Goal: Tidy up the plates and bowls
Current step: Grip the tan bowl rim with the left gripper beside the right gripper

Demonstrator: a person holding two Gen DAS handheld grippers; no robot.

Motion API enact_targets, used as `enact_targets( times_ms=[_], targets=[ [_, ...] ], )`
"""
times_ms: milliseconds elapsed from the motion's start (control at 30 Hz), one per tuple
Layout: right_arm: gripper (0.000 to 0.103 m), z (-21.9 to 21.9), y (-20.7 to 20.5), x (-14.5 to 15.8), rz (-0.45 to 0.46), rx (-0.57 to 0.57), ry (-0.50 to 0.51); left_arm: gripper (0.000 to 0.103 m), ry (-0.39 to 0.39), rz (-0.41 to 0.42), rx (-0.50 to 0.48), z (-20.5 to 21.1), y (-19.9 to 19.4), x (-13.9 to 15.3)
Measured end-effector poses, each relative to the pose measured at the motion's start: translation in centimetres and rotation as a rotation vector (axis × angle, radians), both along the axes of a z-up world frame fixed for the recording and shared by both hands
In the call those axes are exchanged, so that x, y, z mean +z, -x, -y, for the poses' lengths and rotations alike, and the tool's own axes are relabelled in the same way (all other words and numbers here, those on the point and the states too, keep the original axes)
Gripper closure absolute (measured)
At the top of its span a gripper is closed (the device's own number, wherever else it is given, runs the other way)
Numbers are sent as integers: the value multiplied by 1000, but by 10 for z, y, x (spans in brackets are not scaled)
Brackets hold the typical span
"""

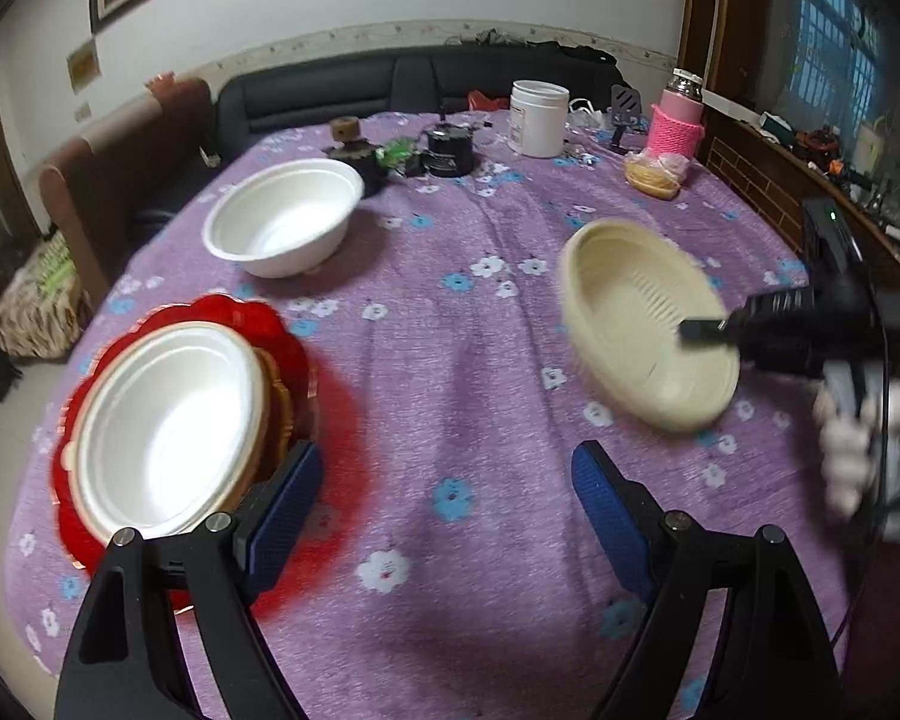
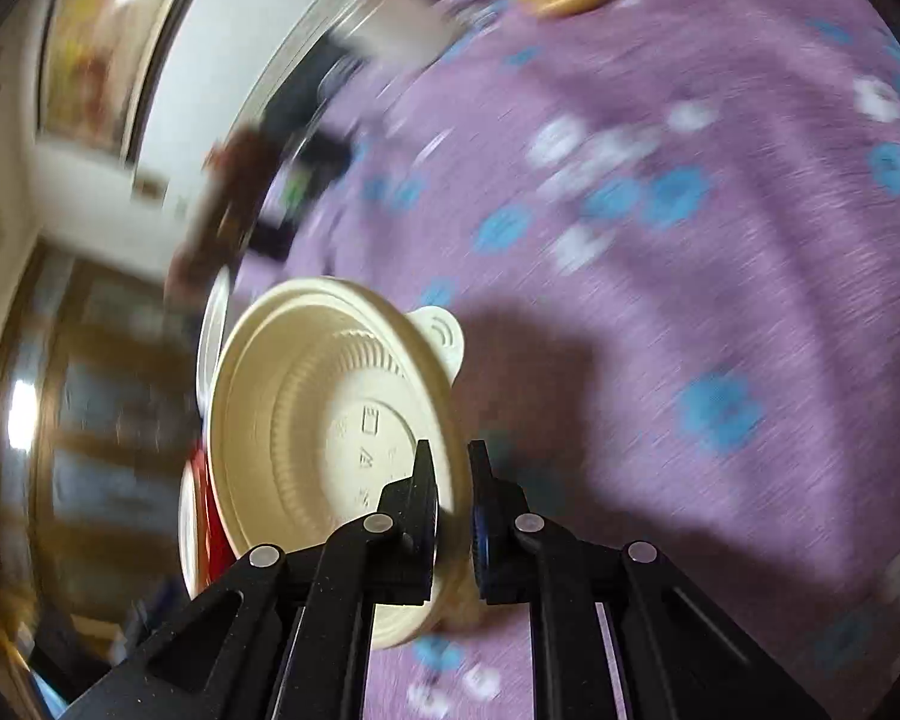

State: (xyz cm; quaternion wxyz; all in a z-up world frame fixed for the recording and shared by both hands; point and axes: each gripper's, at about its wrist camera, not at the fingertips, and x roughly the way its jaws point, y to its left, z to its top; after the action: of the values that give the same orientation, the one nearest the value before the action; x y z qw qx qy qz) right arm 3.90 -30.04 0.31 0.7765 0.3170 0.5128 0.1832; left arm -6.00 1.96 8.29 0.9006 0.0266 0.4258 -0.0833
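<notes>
The cream ribbed bowl (image 2: 330, 450) is pinched at its rim by the right gripper (image 2: 453, 498), apparently lifted; the left gripper (image 1: 444, 510) is held wide, empty; stacking onto the white bowl (image 1: 168, 426) is called for next.

Your left wrist view is evenly lit and mostly sharp; the cream bowl (image 1: 648, 324) smears. Your right wrist view blurs heavily, tablecloth (image 2: 690, 240) streaked, dark shadow beside the bowl. Edges bend and darken.

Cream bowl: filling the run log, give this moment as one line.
right tongs: shut on cream bowl rim, tilted | left tongs: open, empty | white bowl: on red plate
</notes>
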Motion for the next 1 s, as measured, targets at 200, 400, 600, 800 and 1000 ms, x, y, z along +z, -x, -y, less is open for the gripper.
enact_targets(
  times_ms=[200,400,600,800,1000],
  targets=[
    [52,-29,18,22,165,4,164,19,31,-60,-27,27,-34,-7],
    [54,-28,25,19,177,-29,215,19,19,-147,-32,52,-85,-25],
    [83,-43,23,15,163,3,293,86,71,-262,-24,57,-110,-53],
    [86,-46,25,15,180,5,304,88,54,-236,-29,64,-103,-49],
    [86,-49,30,25,273,23,255,88,44,-177,-24,55,-86,-32]
  ],
)
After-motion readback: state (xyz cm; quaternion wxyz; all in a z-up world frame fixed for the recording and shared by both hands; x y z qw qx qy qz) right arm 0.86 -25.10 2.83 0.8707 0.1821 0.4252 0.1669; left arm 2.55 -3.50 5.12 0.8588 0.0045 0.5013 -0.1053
